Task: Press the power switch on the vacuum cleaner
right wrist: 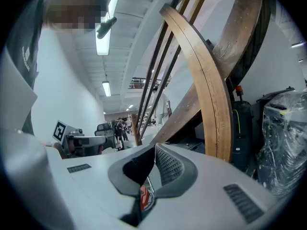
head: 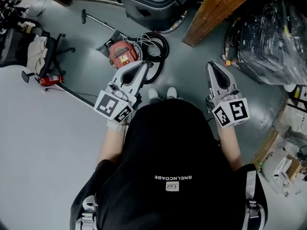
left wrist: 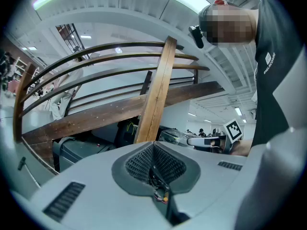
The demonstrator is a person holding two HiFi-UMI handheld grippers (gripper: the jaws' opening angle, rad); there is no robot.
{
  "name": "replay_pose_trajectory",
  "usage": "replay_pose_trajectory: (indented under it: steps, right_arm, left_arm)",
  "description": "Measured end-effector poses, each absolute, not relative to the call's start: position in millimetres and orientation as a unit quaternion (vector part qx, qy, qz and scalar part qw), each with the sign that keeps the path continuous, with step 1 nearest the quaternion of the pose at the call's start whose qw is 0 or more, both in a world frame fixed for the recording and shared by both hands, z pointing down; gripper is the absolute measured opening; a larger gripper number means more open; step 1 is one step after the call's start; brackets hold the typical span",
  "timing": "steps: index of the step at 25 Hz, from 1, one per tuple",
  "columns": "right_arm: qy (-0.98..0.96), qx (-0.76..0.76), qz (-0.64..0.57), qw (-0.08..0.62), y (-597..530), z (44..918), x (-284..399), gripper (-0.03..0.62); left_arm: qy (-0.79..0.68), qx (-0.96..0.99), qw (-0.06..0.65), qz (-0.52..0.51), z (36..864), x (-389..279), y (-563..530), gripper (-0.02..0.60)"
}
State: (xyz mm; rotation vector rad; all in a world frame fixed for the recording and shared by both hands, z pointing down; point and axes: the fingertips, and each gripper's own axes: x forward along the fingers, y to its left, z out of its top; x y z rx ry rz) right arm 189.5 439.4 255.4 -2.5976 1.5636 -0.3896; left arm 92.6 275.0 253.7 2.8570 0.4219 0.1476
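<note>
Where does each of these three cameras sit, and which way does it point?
Head view: on the person's head, facing down at the red vacuum cleaner on the grey floor; black shirt, left gripper and right gripper show.
Left gripper view: on that gripper, looking along its shut jaws at a straight brown wooden beam; torso at right.
Right gripper view: likewise, shut jaws, facing a curved wooden rail; torso at left.
Both gripper views catch the other gripper.

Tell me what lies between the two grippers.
In the head view, the person's white shoes on the grey floor show between the left gripper and right gripper.
</note>
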Motion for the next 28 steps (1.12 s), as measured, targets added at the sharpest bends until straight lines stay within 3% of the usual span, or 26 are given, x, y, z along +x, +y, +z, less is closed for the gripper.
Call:
replay_pose_trajectory:
  steps: [28]
  right_arm:
    - [0.498,-0.852,-0.148,0.068,351.0,254.3,162.6,0.028]
  left_arm:
    - [0.156,0.974,0.152,0.066,269.6,55.6,183.6,0.015]
